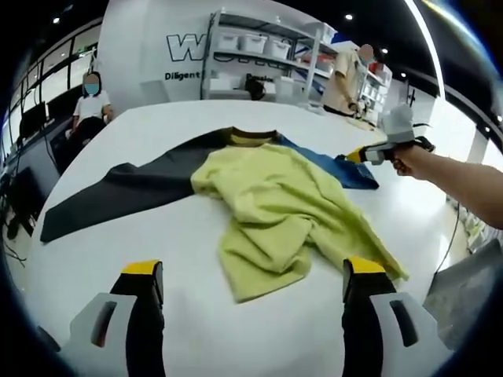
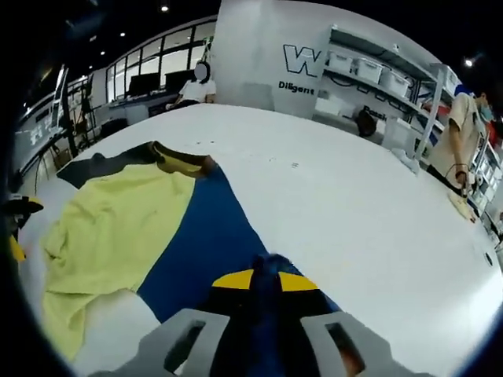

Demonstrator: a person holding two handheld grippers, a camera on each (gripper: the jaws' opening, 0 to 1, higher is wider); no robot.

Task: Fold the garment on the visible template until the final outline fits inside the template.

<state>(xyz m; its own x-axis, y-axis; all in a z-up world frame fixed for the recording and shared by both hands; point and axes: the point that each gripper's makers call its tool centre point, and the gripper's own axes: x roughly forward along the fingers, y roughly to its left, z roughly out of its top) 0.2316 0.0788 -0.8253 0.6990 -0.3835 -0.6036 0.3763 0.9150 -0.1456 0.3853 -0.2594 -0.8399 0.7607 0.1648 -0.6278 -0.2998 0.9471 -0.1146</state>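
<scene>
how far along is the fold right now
Early. Done: the yellow-green garment lies crumpled on the white table, partly over the dark blue template. In hand: the right gripper is shut on blue fabric at the template's edge, also seen from the left gripper view; the left gripper is open, holding nothing. Left: the garment isn't yet folded to fit inside the template.

The white wall [image 1: 157, 47] behind the desk carries large dark outlined lettering, of which a "W" shows in the left gripper view before the shelving [image 1: 267, 47] cuts it off; beneath it runs a smaller dark line that begins "Diligent". In the right gripper view the same wall [image 2: 251, 47] shows the big "W" again and under it the small word, readable as "Diligent". The rest of both lines is hidden by the shelves
</scene>
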